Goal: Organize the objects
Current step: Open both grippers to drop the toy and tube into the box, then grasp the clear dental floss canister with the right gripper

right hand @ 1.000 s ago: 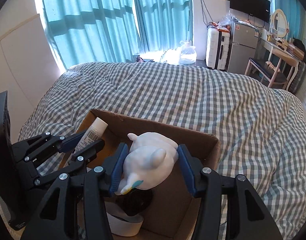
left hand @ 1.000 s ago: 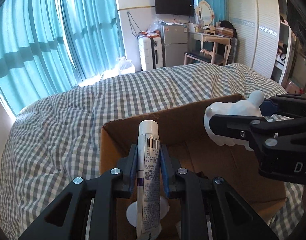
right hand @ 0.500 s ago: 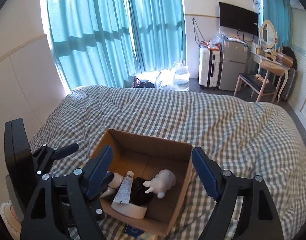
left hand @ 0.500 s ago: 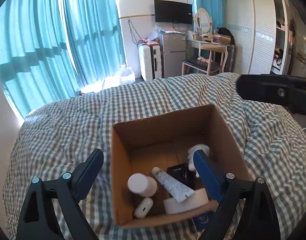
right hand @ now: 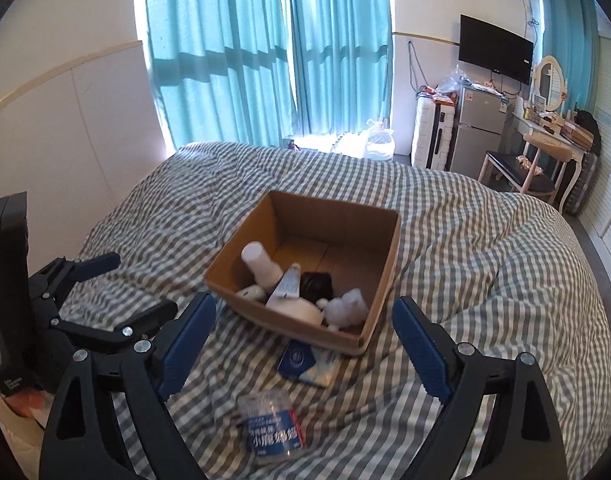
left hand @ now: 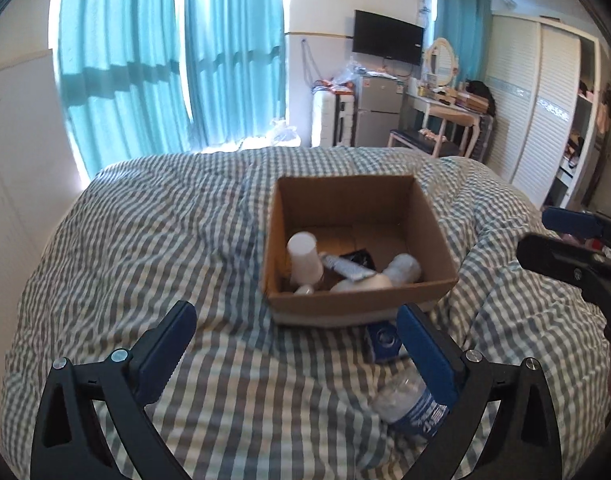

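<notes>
A brown cardboard box (left hand: 357, 304) (right hand: 385, 264) stands open on the checked bed. Inside lie a white bottle (left hand: 304, 258) (right hand: 261, 264), a white tube (left hand: 347, 267) (right hand: 287, 284), a black item (right hand: 315, 284) and a white plush toy (left hand: 403, 268) (right hand: 347, 304). In front of the box, a blue packet (left hand: 383, 340) (right hand: 301, 360) and a clear jar with a blue label (left hand: 413, 408) (right hand: 271, 428) rest on the cover. My left gripper (left hand: 295, 320) (right hand: 145, 282) and right gripper (right hand: 303, 308) (left hand: 535, 230) hang short of the box. Both sets of jaws are opening with nothing between them.
The grey-and-white checked bed cover (left hand: 165, 240) spreads around the box. Teal curtains (right hand: 265, 60) hang behind the bed. Beyond its far edge stand a white suitcase (right hand: 429, 136), a small fridge (right hand: 479, 128), a desk with a chair (right hand: 537, 160) and a white wardrobe (left hand: 537, 120).
The left gripper let go of the tube and the right let go of the plush toy; both now lie in the box. Both grippers opened wide and pulled back and up.
</notes>
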The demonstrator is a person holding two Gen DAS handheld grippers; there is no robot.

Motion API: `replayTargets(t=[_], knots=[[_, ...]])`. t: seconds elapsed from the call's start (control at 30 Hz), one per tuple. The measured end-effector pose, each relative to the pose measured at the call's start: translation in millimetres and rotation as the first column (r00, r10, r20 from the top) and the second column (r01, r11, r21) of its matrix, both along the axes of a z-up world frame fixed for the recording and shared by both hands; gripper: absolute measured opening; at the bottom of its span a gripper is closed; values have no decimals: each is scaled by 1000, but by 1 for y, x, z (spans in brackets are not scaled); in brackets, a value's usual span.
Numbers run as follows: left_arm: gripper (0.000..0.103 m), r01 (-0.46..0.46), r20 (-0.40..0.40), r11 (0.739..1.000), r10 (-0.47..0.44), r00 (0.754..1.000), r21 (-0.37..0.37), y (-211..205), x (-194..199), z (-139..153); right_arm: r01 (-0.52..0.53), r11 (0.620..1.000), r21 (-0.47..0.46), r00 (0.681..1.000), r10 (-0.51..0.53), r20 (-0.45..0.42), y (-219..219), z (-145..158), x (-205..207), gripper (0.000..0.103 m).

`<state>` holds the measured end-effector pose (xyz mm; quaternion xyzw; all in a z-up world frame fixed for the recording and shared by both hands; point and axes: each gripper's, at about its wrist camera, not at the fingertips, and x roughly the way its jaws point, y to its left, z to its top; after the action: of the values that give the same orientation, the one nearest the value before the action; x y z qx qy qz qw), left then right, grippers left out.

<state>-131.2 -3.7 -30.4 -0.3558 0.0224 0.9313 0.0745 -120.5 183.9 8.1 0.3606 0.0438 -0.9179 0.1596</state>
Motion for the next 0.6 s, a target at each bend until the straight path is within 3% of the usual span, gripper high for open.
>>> replayTargets(t=[0.13,0.37,0.6], knots=[[103,-36,41,999,37,998,-4,-7,13,-23,-16,999,42,1000,15,19,-9,-26,12,90],[103,-76,96,997,75,993,15,-13,24,-65,-63,995,82,990,52,129,-17,-95,21,90],[103,-92,156,995,97,983,-38,-13,23,-101,-105,987,119,975,78,209,-25,-137,19,90]])
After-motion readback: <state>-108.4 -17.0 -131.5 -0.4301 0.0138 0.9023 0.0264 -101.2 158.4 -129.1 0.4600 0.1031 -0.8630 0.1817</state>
